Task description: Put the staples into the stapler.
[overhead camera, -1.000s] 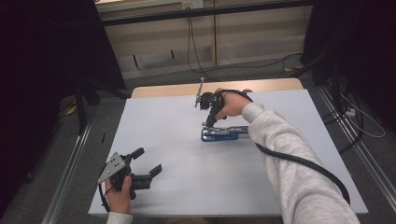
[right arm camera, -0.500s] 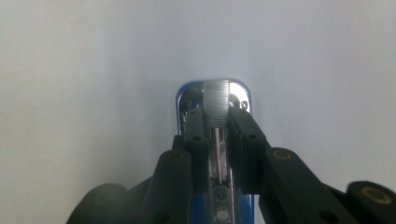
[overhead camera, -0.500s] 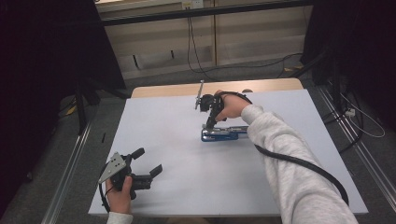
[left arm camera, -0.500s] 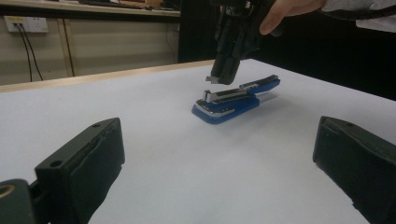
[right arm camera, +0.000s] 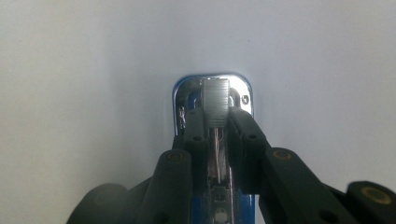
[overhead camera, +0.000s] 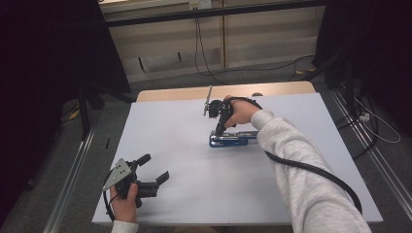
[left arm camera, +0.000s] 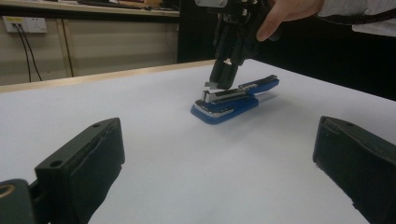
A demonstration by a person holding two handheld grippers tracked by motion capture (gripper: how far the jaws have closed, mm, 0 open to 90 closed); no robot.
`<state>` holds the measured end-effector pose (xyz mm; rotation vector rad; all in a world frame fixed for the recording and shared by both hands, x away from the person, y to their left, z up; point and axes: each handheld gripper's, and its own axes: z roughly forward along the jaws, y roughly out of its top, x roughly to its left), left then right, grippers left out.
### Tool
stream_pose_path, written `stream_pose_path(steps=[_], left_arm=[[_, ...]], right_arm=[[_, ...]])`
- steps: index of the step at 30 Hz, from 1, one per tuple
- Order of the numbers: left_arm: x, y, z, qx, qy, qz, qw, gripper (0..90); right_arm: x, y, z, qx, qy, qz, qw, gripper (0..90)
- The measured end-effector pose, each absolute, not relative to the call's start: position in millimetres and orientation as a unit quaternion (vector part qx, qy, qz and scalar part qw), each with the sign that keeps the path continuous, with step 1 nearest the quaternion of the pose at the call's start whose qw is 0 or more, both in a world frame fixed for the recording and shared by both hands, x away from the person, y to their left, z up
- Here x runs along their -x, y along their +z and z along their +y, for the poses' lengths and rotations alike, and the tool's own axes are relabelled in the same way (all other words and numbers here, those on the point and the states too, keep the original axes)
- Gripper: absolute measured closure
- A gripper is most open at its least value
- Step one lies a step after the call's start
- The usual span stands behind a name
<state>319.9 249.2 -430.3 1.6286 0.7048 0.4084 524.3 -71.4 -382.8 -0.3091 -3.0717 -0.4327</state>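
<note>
A blue stapler lies on the white table, past its middle, with its top swung open. My right gripper points down at the stapler's left end. In the right gripper view its jaws are shut on a silver strip of staples, held over the stapler's metal front. The left gripper view shows that strip as a small silver piece just above the stapler. My left gripper rests near the table's front left corner, open and holding nothing, and faces the stapler.
The white sheet covers most of the table; a wooden strip shows at its far edge. A black cable trails from the right gripper along the sleeve. Dark frames and floor cables surround the table.
</note>
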Motion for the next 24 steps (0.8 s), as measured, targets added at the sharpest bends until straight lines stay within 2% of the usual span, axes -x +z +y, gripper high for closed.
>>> stream_pose_path(steps=[24], left_arm=[[-320.4, -430.5, 248.7, -0.707, 0.176, 0.306, 0.613, 2.2]], right_arm=[[-525.0, -390.9, -69.7, 0.096, -0.134, -0.986, 0.011, 76.3]])
